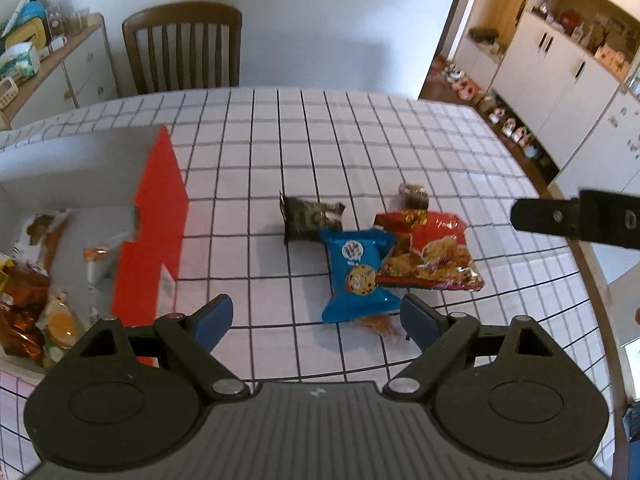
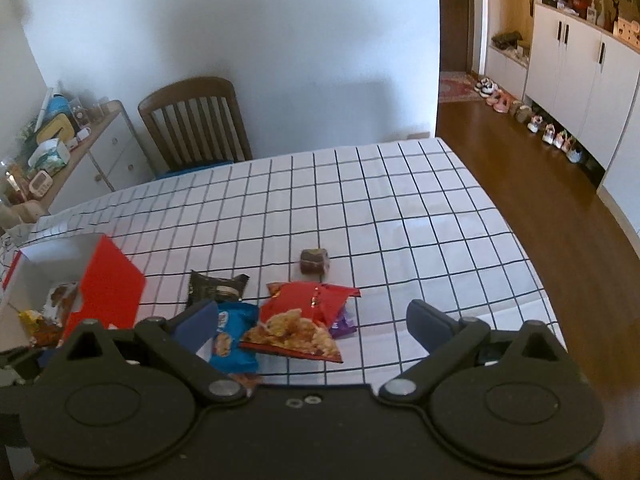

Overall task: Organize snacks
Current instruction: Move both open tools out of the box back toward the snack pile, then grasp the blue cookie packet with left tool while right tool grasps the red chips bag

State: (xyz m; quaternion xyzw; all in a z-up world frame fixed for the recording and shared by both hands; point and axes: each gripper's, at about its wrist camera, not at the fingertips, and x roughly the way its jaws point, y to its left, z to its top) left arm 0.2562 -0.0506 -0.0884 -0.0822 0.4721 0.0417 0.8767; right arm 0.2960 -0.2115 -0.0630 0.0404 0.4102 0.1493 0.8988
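Bright, even daylight indoors, both views. Soft broad shadows on the white wall (image 1: 312, 20) behind the chair (image 1: 182, 46). Mild glare on the checked tablecloth (image 2: 420, 232) and red chip bag (image 1: 436, 248). Strong fisheye bending at edges, dark vignette in corners. Slight motion blur on the red box (image 1: 156, 236); bkgd shelves soft.

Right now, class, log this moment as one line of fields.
left gripper: open, empty | right gripper: open, empty | loose: blue cookie packet, red chip bag | red box: partly filled
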